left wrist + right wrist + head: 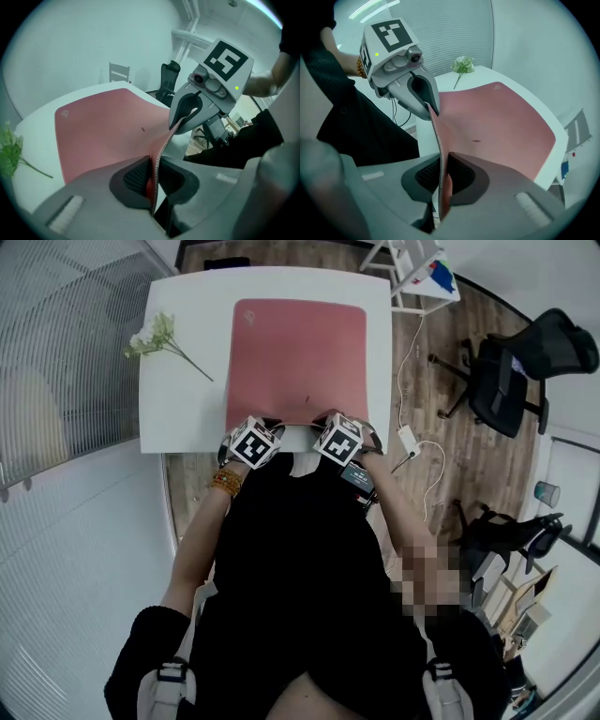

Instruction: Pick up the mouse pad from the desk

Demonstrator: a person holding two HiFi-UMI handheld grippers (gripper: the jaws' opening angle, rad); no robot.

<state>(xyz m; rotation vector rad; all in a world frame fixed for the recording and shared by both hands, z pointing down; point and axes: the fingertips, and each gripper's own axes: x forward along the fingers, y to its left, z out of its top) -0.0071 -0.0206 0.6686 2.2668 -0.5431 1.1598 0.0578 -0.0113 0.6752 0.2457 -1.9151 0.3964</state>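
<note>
Could slip free: pinched only along the thin near edge of the mouse pad [298, 357], so easily lost in a quick or uneven lift. Might also sag in the middle and drag across the white surface [183, 409]. Gripped with the left tongs [154, 180] closed on that edge and the right tongs [440, 180] closed on it just beside. Looks pink, thin and floppy, with a small logo at a far corner. Curled up at the near edge, otherwise lying flat on the surface.
</note>
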